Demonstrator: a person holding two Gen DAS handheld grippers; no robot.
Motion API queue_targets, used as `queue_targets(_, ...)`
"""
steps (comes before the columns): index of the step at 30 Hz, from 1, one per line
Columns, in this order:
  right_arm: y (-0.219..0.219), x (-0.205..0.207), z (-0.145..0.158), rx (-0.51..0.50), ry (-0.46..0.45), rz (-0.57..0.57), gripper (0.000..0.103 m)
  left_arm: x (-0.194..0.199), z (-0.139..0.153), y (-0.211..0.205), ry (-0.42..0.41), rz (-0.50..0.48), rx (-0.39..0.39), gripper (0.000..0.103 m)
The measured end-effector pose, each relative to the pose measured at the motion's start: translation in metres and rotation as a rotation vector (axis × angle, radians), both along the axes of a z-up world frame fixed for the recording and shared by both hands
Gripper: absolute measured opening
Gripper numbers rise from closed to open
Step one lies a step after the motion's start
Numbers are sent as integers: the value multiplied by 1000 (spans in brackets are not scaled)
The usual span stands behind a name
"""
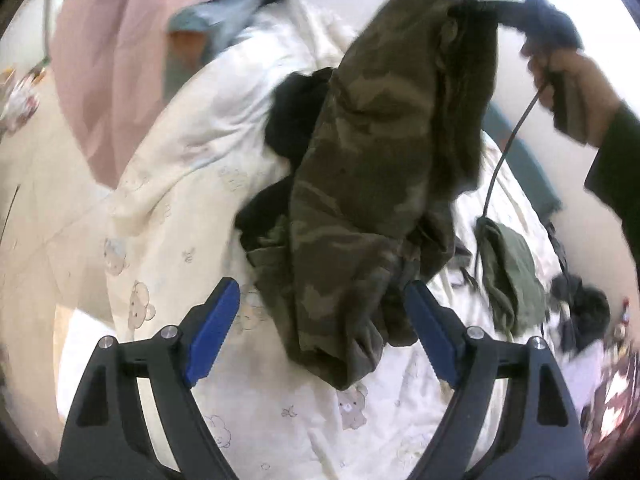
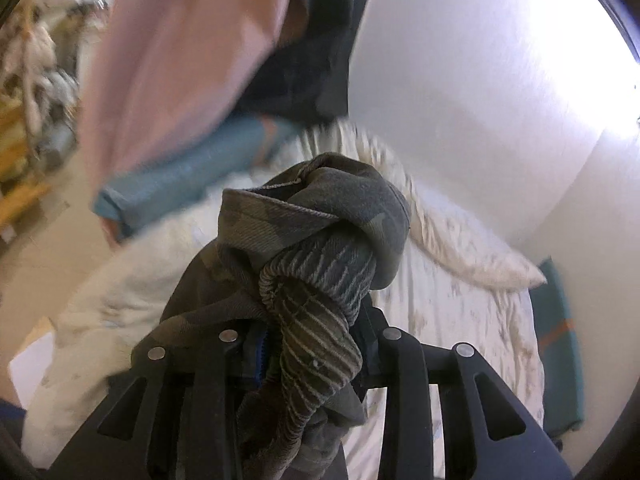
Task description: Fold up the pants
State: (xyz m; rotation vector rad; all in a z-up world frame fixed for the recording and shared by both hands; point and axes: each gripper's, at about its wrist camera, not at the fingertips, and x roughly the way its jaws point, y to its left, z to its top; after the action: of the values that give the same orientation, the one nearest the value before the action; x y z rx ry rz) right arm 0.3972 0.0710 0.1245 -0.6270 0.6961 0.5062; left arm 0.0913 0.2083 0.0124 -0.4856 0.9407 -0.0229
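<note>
Camouflage pants (image 1: 360, 200) hang over the white bed, bunched and twisted, their lower end resting on the bedding. My left gripper (image 1: 322, 336) is open, its blue pads (image 1: 212, 332) wide apart on either side of the hanging cloth without pressing it. At the upper right of the left wrist view, my right gripper (image 1: 472, 4) holds the top of the pants, with a hand (image 1: 568, 84) around its handle. In the right wrist view the ribbed waistband (image 2: 316, 320) is bunched between the fingers of the right gripper (image 2: 308, 344), which is shut on it.
A white bedsheet with bear prints (image 1: 180, 216) covers the bed. A small olive garment (image 1: 508, 276) and dark items (image 1: 584, 308) lie at its right. Black clothing (image 1: 296, 120) lies behind the pants. A person in a pink top (image 1: 132, 52) stands at the left. A white wall (image 2: 480, 100) bounds the bed.
</note>
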Motion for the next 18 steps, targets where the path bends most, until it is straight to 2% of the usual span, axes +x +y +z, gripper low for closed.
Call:
queue_targets(1,3,11,-20,-18,38,-28,40,4,-7,1,11,0,-5,83)
queue_targets(2,6,23,-38,-38,87,-52,40,9,-15,0,48,4,18,83)
queue_targets(3,6,34,-50,-54,113,-62,46,14,-24,0,91,1,33,83)
queue_targets(4,7,41,-68,-76,137,-91,70,12,-34,3,111,1,30,83)
queue_targets(6,0,41,-83,-91,132,-119,93,14,-43,3,163,17,27,83)
queue_targets(9,-11,35,-102,-152,157,-126,93,12,-49,6,207,66,18,83)
queue_targets(10,-17,27,-100,-137,163,-119,93,13,-49,7,208,74,24,83)
queue_targets(12,-24,18,-93,-88,182,-117,93,9,-45,5,197,88,49,83)
queue_targets(14,-48,2,-86,21,241,-119,93,8,-45,3,193,86,59,83)
queue_targets(18,-88,-47,-98,105,278,-116,93,10,-55,-3,218,73,48,83)
